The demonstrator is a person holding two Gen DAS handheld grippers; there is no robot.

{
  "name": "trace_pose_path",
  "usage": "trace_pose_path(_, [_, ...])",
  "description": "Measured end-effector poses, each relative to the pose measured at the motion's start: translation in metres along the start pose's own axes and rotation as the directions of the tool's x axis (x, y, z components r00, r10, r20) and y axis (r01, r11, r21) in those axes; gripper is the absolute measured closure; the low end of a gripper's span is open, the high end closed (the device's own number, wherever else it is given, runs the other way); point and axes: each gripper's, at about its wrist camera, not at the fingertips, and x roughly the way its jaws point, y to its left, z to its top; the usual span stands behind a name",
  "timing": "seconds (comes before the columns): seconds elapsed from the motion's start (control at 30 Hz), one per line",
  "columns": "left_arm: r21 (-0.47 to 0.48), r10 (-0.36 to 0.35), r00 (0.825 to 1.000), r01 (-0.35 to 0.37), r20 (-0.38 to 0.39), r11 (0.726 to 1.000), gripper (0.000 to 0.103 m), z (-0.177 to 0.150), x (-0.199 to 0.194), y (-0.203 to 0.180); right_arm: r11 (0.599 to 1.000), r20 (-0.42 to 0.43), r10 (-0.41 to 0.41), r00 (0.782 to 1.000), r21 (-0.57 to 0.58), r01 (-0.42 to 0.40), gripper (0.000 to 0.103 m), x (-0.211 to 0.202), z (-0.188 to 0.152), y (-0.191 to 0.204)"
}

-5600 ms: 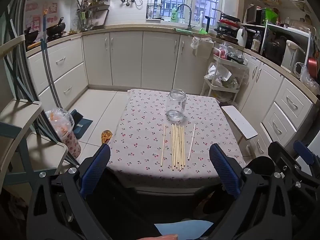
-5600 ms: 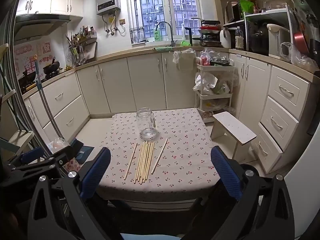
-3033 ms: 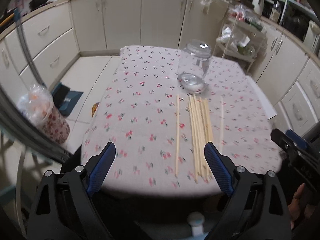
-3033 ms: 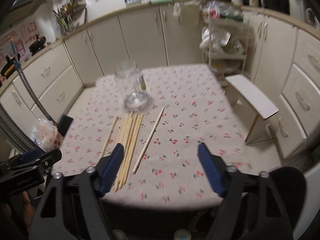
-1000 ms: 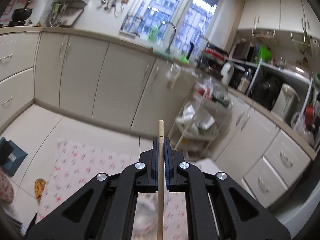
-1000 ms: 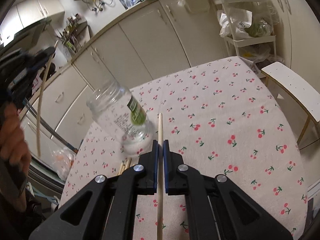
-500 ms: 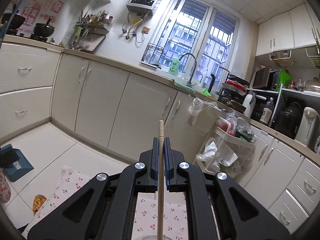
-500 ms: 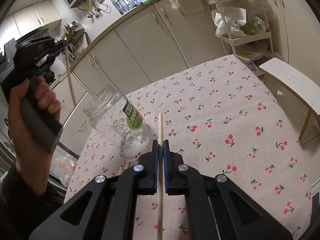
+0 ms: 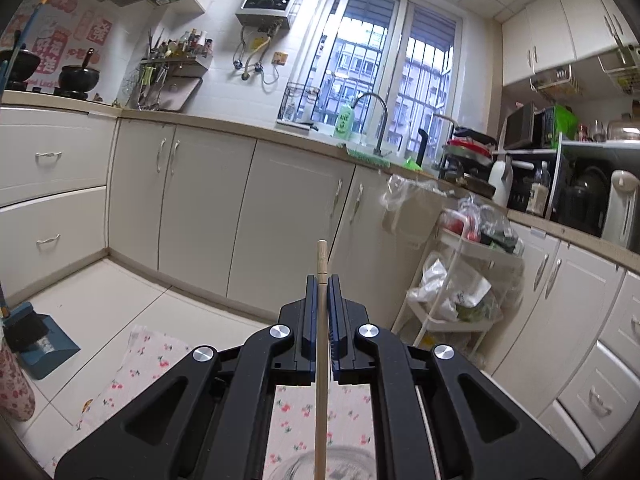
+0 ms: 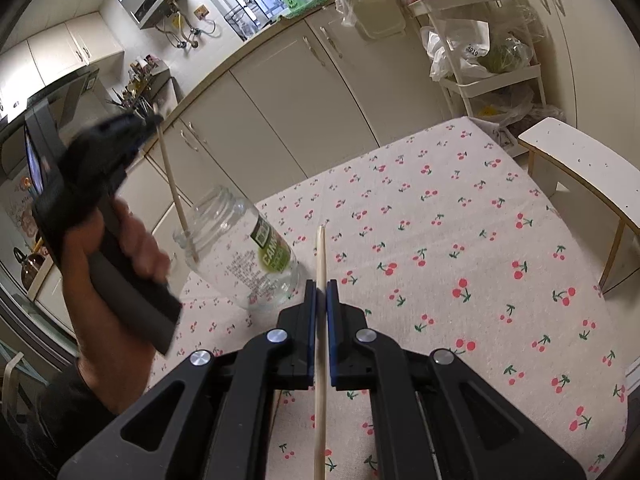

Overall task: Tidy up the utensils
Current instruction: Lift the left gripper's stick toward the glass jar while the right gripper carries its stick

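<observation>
The left chopstick stands nearly upright with its lower tip just inside the mouth of the glass jar, long axis running down and slightly rightward in the right wrist view. It is probably held steep so that it will slide down into the jar when let go. The left hand-held gripper is clenched on it near the top end, so only a short stub pokes out beyond the pads in the left wrist view.

The right chopstick lies along the line of the right hand-held gripper, which is clamped on it; its far tip points toward the jar's base. It seems to wait its turn, held clear of the jar's mouth.

The jar stands on the bench, covered in a cherry-print cloth. The person's left hand grips the left tool's handle just beside the jar.
</observation>
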Motion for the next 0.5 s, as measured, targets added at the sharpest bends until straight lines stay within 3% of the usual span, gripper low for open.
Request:
trace_pose_path(0.23, [0.026, -0.015, 0.999, 0.016, -0.041, 1.000, 0.098, -0.012, -0.014, 0.008, 0.999, 0.065, 0.044, 0.997, 0.009, -0.044, 0.097, -0.010, 0.019, 0.010])
trace_pose_path(0.5, [0.036, -0.038, 0.998, 0.040, -0.045, 0.999, 0.098, 0.004, -0.025, 0.006, 0.996, 0.114, 0.088, 0.990, 0.015, -0.091, 0.097, -0.017, 0.033, 0.021])
